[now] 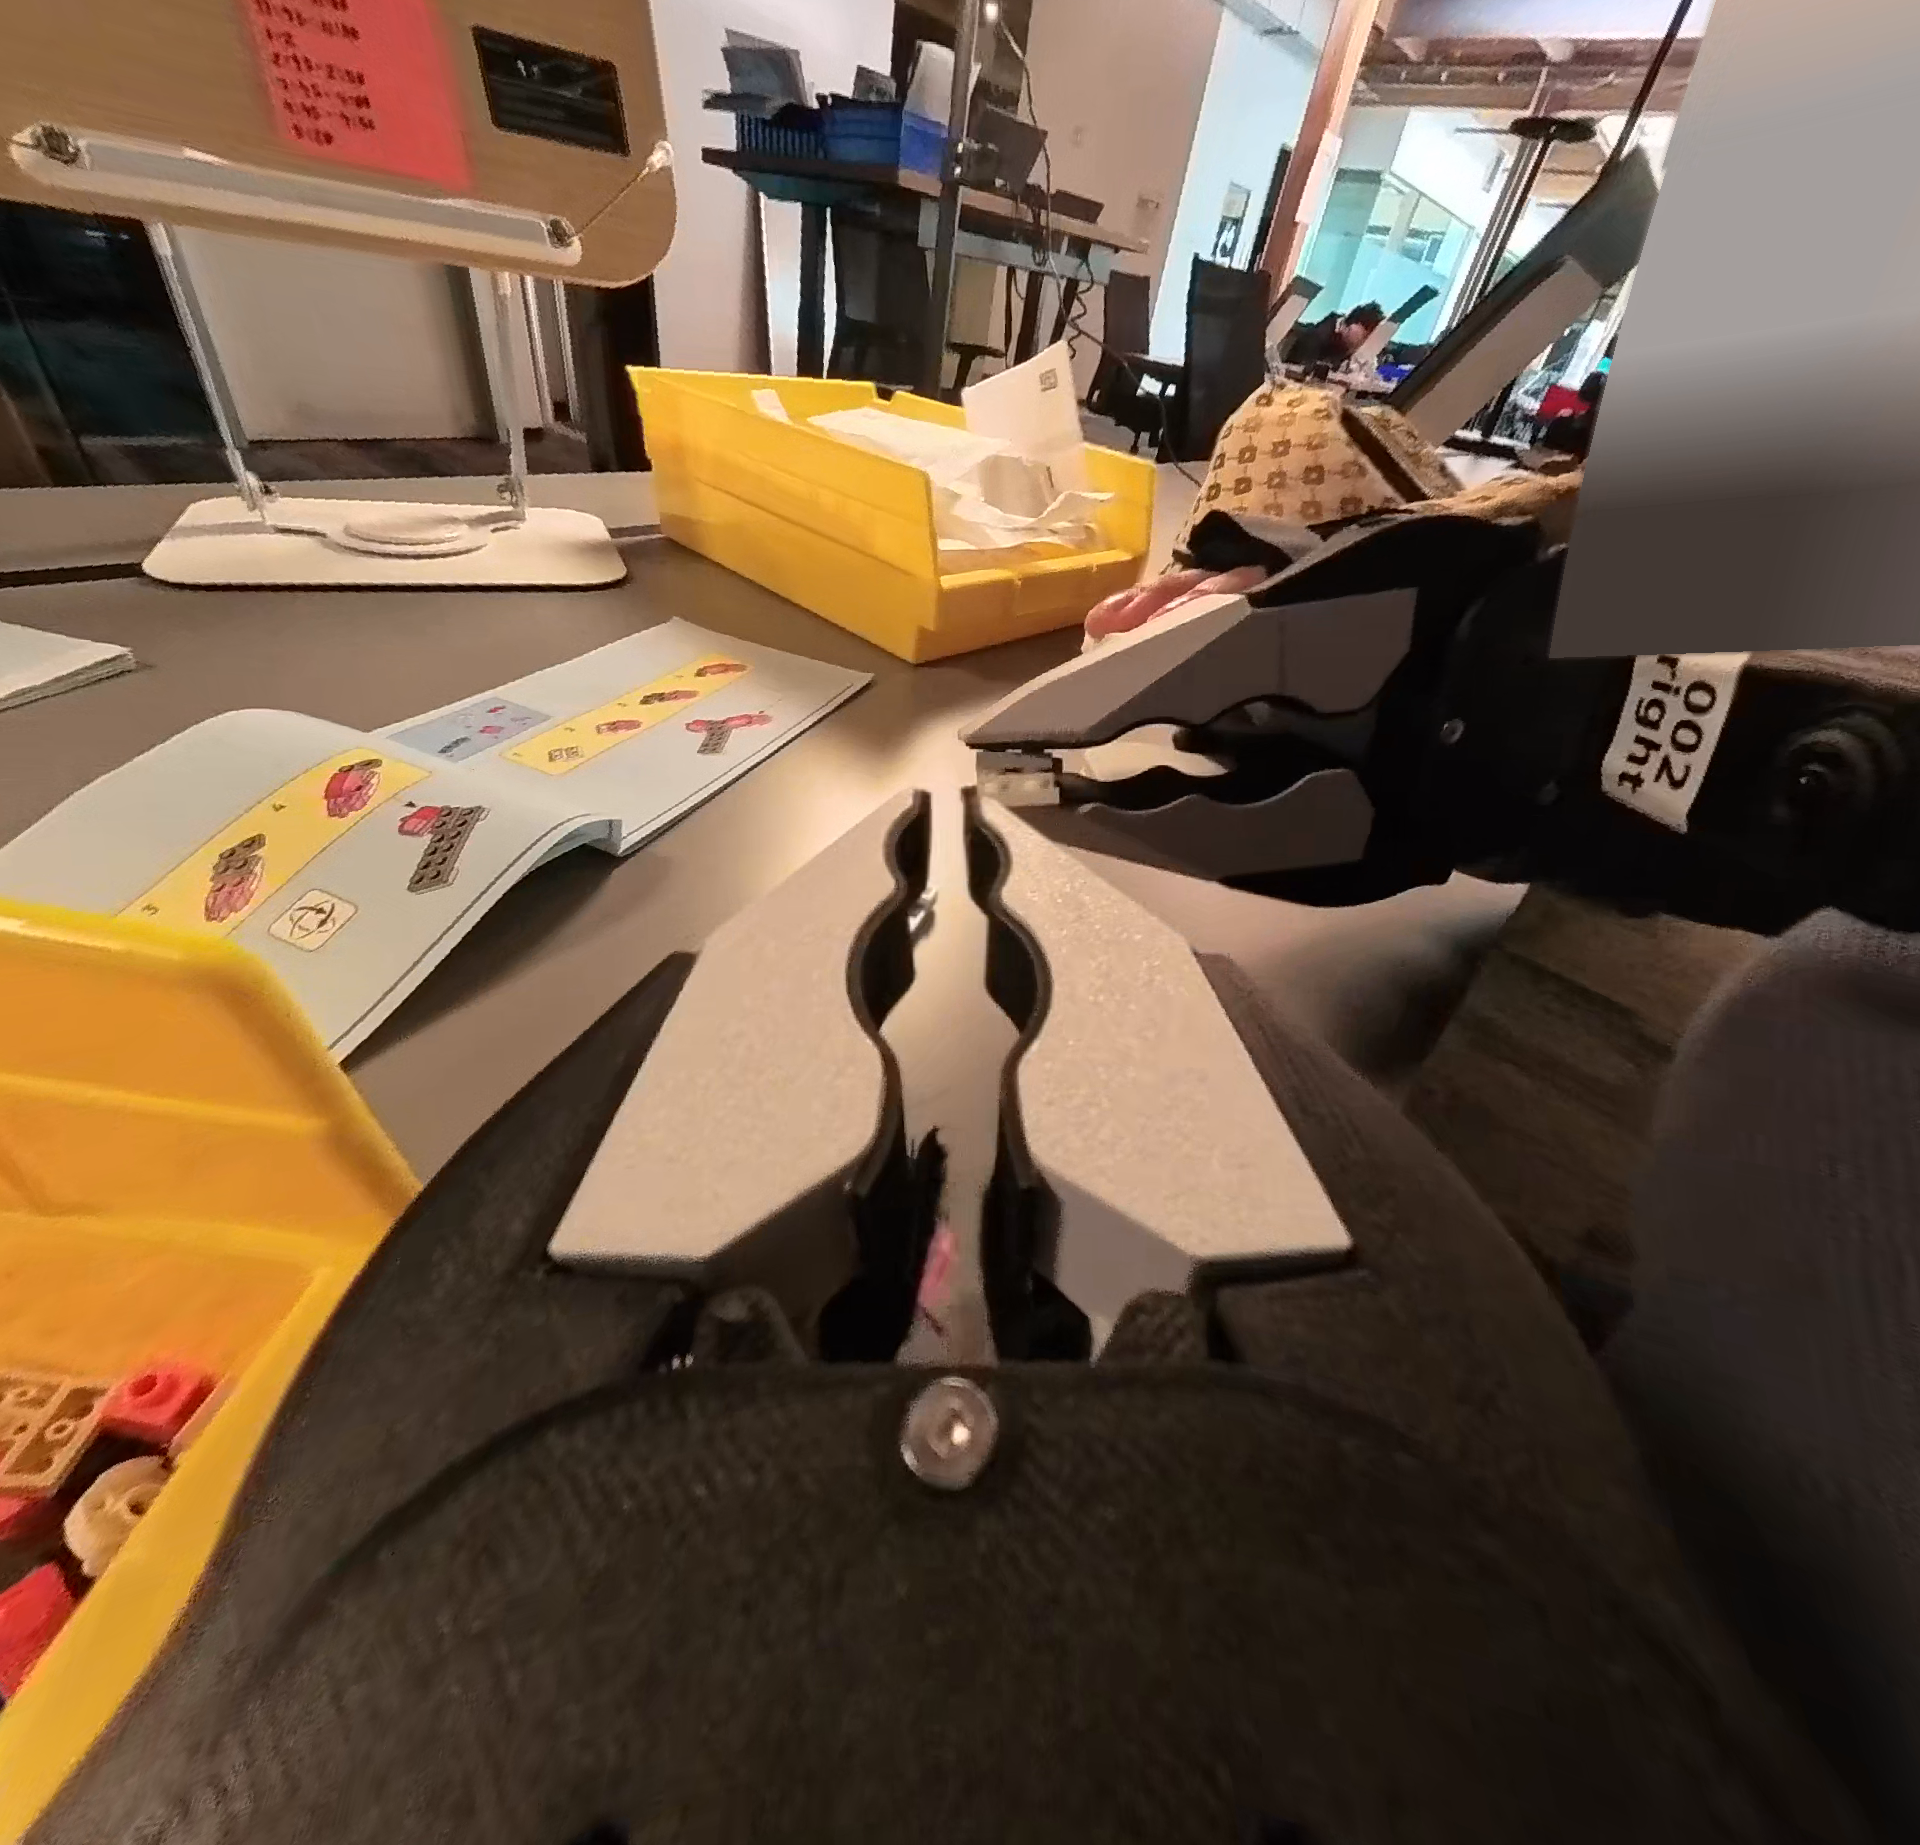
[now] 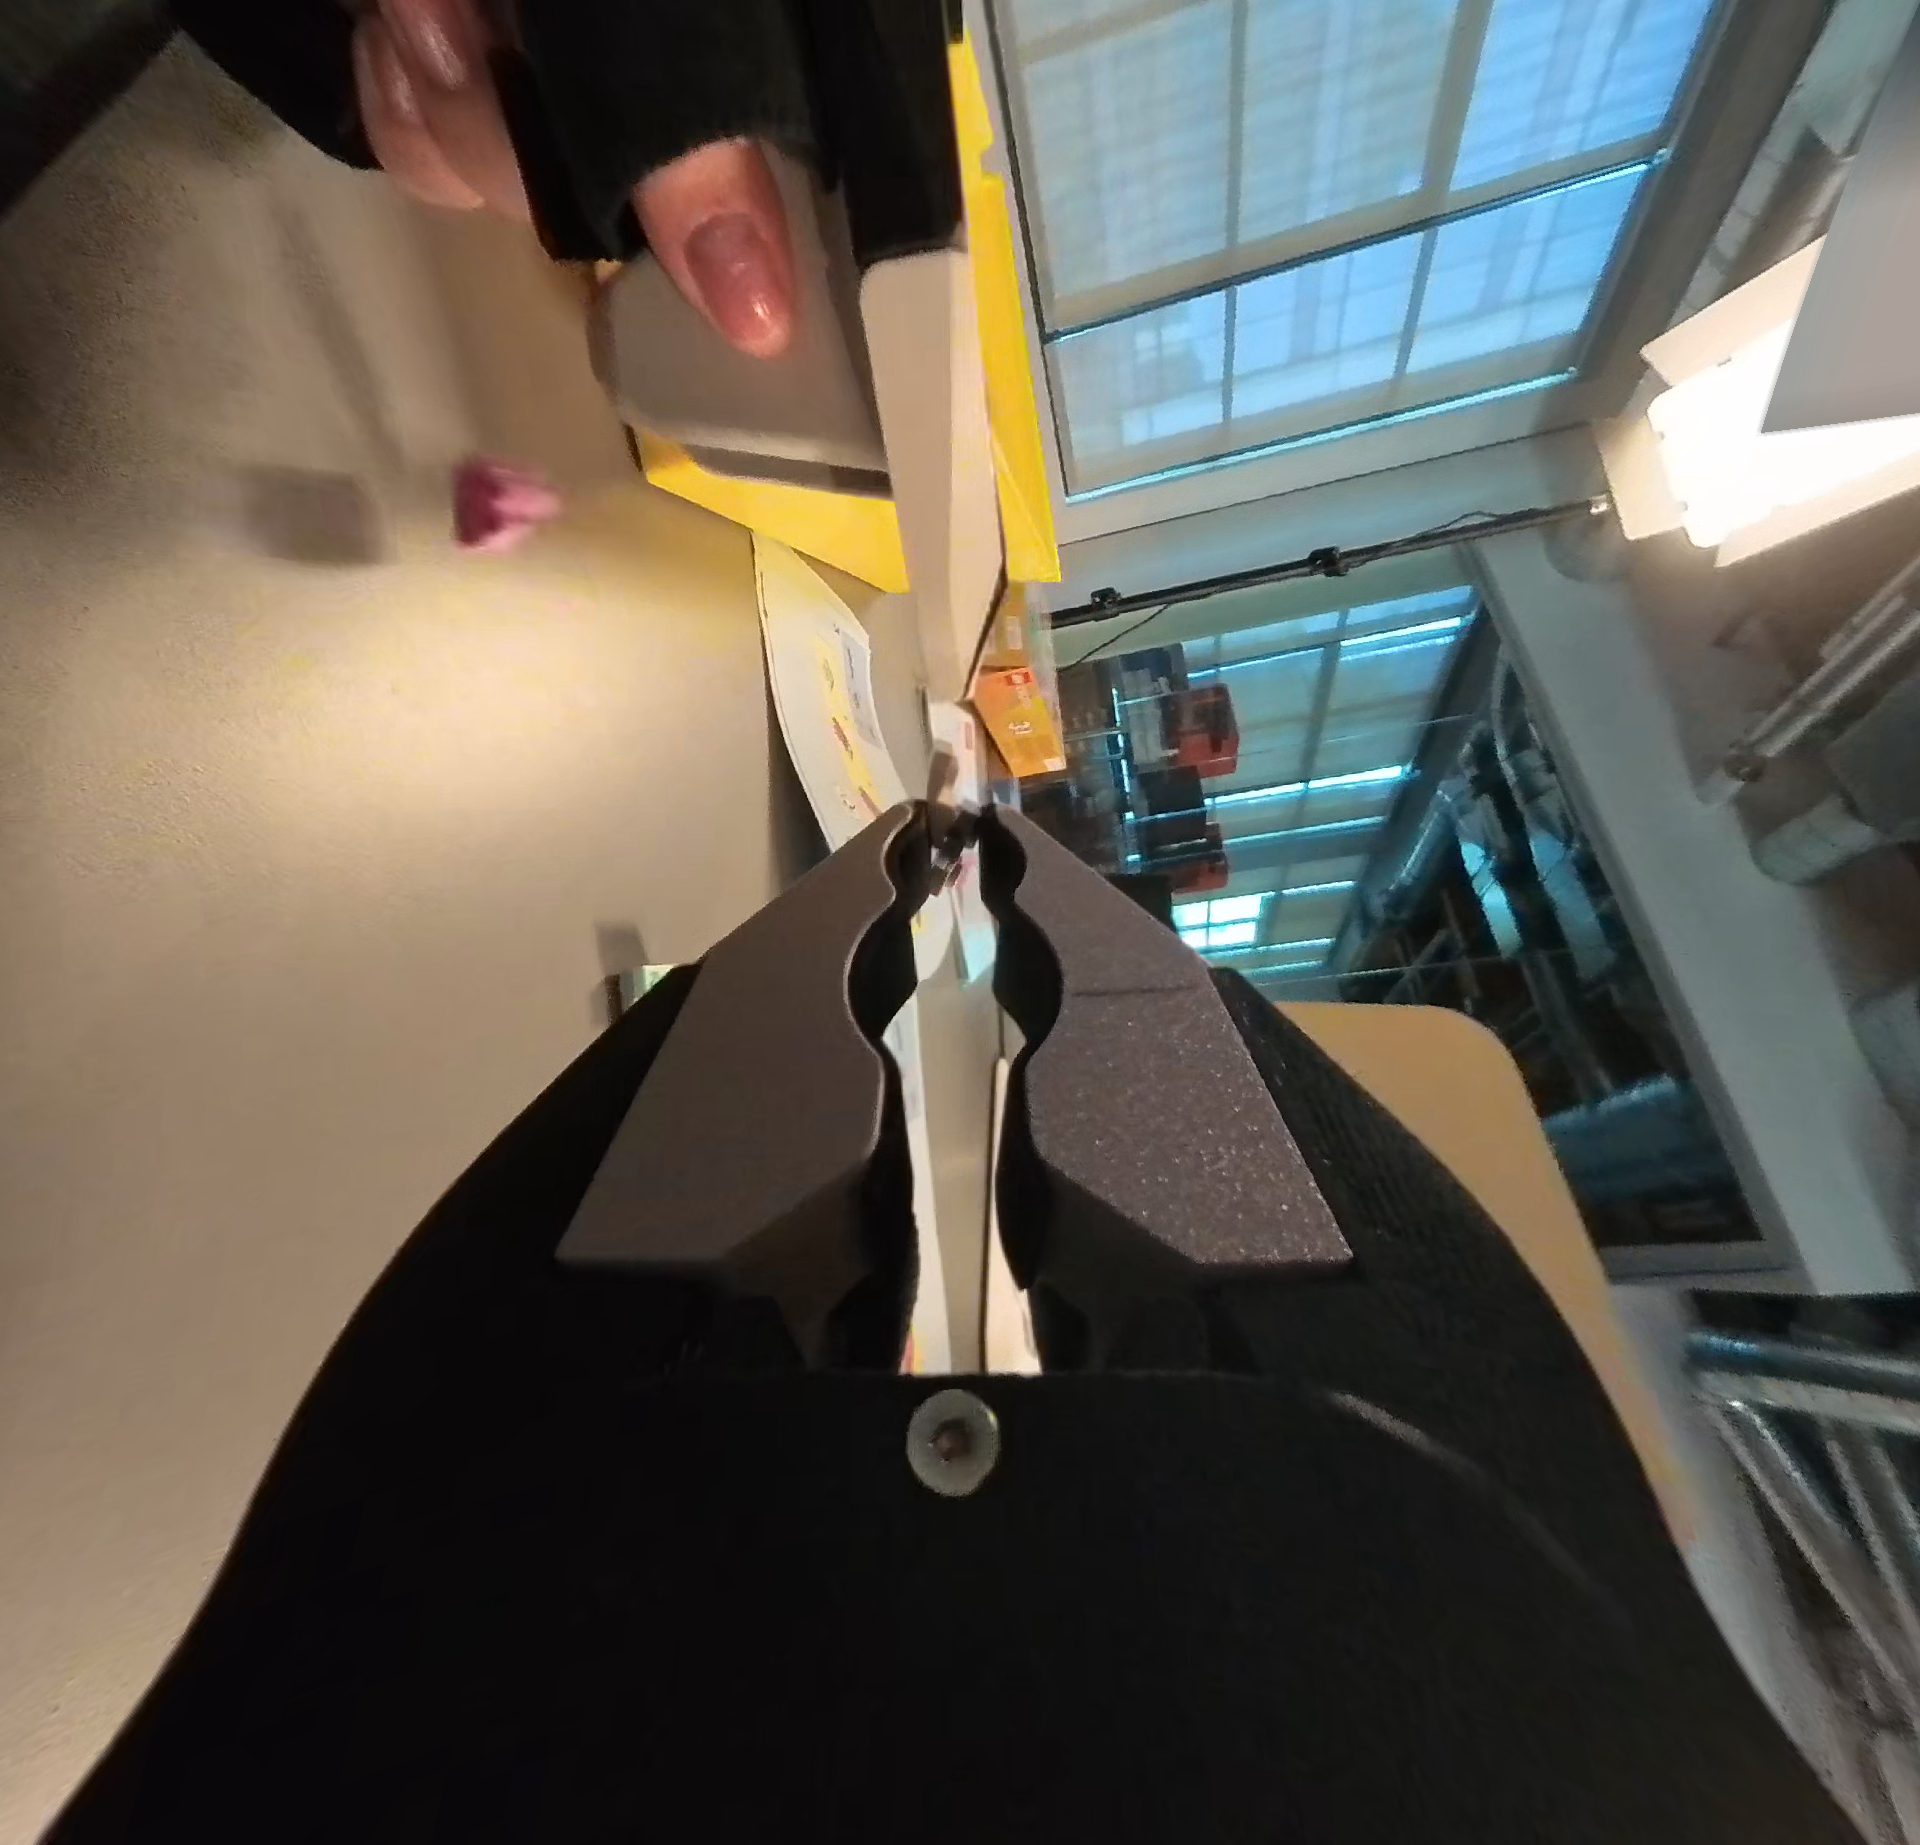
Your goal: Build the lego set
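A: The right gripper (image 1: 1013, 761) is seen with its fingers closed on a small grey brick (image 1: 1023, 785), held above the counter (image 1: 790, 902) just beside the tips of the left gripper (image 1: 940, 808)

B: And the left one's fingers?

A: They are drawn almost together; a small pale piece (image 1: 920, 907) is glimpsed in the narrow gap, but whether it is gripped cannot be told

B: What is laid out around them?

A: An instruction booklet (image 1: 436, 808) is spread open on the counter, a yellow bin (image 1: 883, 507) of crumpled paper is set behind it, and a nearer yellow bin (image 1: 156, 1120) of loose bricks (image 1: 73, 1483) is seen at the left. A pink piece (image 2: 499, 512) is left lying apart on the counter
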{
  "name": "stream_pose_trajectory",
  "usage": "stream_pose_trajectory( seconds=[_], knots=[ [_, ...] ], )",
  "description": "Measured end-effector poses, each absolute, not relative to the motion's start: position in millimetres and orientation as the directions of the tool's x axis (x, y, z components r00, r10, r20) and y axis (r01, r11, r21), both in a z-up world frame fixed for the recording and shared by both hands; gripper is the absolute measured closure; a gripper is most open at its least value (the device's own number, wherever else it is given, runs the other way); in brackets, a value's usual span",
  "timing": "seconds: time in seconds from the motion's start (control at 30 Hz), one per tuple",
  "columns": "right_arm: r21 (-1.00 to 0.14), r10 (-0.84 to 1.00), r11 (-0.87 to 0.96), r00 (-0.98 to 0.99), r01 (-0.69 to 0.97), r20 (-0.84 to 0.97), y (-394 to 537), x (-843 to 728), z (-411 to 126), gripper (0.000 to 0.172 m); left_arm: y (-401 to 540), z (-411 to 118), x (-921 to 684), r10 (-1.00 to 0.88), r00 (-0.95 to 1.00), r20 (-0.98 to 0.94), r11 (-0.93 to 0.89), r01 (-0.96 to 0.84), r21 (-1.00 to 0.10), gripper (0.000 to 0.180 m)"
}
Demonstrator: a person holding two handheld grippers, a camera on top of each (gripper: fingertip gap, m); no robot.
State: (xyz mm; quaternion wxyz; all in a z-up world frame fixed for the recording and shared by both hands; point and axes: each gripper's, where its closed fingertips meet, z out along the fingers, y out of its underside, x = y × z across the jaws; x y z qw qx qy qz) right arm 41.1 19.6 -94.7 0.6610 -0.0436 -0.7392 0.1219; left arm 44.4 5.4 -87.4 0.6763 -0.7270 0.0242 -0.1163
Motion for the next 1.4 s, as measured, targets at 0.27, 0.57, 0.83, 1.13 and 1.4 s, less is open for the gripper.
stream_pose_trajectory(
  seconds=[0.27, 0.57, 0.83, 1.13, 1.4],
  knots=[
    [-0.281, 0.267, 0.957, -0.164, -0.067, 0.95, 30.4, 33.6, -113.2, 0.165, 10.5, -107.1, 46.5, -0.168, 0.971, -0.171, -0.149, -0.196, -0.969, 0.155],
    [-0.211, 0.206, 0.974, -0.067, -0.08, 0.976, 28.7, 29.6, -113.3, 0.165, 21.5, -109.2, 46.9, -0.201, 0.98, 0.015, -0.197, -0.025, -0.98, 0.154],
    [-0.182, 0.18, 0.98, -0.031, -0.076, 0.983, 28.5, 29.3, -109.2, 0.165, 26.4, -112.7, 49.3, -0.207, 0.976, 0.065, -0.23, 0.016, -0.973, 0.165],
    [-0.22, 0.216, 0.97, -0.044, -0.103, 0.975, 23.8, 29.2, -108.2, 0.165, 23.7, -112.0, 49.3, -0.214, 0.977, -0.023, -0.207, -0.068, -0.976, 0.166],
    [-0.358, 0.338, 0.926, -0.161, -0.119, 0.927, 21.4, 30.4, -112.0, 0.166, 23.4, -113.9, 50.4, -0.227, 0.973, -0.041, -0.212, -0.091, -0.973, 0.167]
  ],
)
